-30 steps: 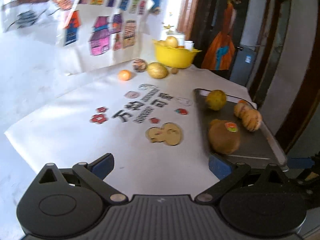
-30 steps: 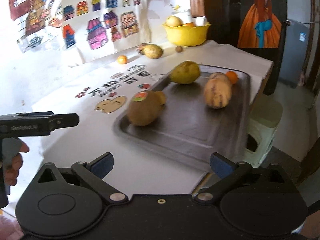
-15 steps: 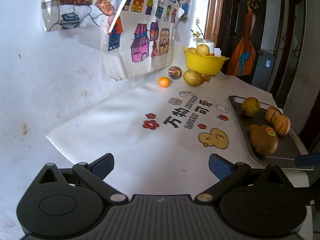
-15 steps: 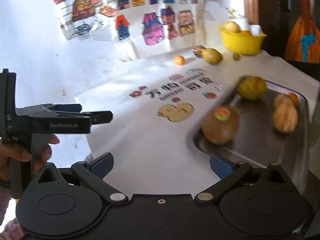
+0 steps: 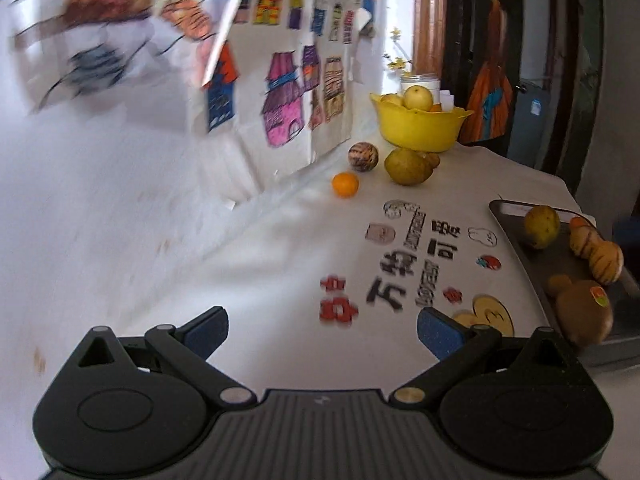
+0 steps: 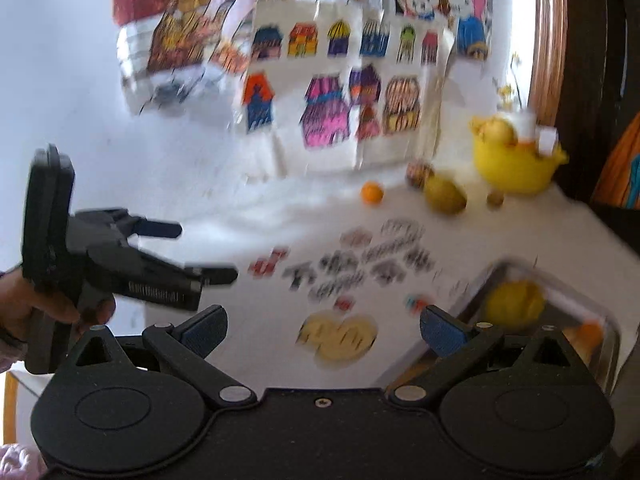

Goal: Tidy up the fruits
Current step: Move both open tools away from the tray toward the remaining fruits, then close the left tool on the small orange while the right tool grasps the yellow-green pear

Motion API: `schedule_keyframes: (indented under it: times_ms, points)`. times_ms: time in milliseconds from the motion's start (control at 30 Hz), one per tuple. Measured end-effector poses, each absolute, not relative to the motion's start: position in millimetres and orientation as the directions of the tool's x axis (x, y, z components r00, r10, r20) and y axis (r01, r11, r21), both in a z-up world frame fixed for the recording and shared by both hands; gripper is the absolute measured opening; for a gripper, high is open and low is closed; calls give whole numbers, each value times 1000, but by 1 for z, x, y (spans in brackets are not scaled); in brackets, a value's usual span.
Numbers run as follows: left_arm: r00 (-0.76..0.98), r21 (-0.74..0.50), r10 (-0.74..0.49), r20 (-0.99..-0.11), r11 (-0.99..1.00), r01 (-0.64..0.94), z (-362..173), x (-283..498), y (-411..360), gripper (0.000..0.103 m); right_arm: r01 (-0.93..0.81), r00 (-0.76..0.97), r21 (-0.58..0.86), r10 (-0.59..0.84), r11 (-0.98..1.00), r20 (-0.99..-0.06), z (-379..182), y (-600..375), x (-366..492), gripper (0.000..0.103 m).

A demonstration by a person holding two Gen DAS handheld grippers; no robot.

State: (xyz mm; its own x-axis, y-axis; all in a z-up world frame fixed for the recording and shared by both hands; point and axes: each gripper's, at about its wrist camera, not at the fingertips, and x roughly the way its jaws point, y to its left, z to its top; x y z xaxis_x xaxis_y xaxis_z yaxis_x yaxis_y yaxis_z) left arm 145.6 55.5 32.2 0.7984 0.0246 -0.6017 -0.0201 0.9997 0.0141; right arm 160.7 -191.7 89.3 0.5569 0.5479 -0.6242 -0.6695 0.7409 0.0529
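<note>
A grey tray (image 5: pixel 528 256) at the table's right edge holds a yellow-green fruit (image 5: pixel 541 221), striped orange fruits (image 5: pixel 600 254) and a brown fruit with a sticker (image 5: pixel 582 307). A small orange (image 5: pixel 345 184), a striped round fruit (image 5: pixel 363 156) and a yellow-green fruit (image 5: pixel 408 166) lie loose at the back, before a yellow bowl (image 5: pixel 420 128) of fruit. My left gripper (image 5: pixel 322 326) is open and empty over the table. My right gripper (image 6: pixel 323 326) is open and empty; the tray (image 6: pixel 496 276) shows blurred at its right.
A white cloth with printed characters (image 5: pixel 404 276) covers the table. Children's drawings (image 5: pixel 280 92) hang on the wall behind. The left gripper (image 6: pixel 188 252) and the hand holding it show at the left of the right wrist view. A dark doorway (image 5: pixel 560 60) stands at the right.
Both grippers have pulled back from the tray and swung left, toward the wall. The tray has slid to the right edge of both views. Nothing was picked up.
</note>
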Motion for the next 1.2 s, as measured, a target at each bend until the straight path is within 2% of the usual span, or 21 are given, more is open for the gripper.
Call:
schedule_keyframes:
  times_ms: [267, 500, 800, 1000, 1200]
  points:
    - [827, 100, 0, -563, 993, 68, 39, 199, 47, 103, -671, 578, 42, 558, 740, -595, 130, -191, 237, 102]
    - [817, 114, -76, -572, 979, 171, 30, 254, 44, 103, -640, 541, 115, 551, 760, -636, 135, -186, 322, 102]
    - [814, 71, -75, -576, 987, 141, 13, 311, 51, 103, -515, 477, 239, 507, 823, -718, 101, -173, 420, 102]
    - [815, 31, -73, -575, 993, 111, 7, 333, 52, 103, -479, 476, 228, 470, 847, -744, 74, -158, 456, 102]
    - [800, -9, -103, -592, 993, 121, 1, 353, 49, 95, -426, 480, 261, 461, 866, -746, 46, -153, 486, 92]
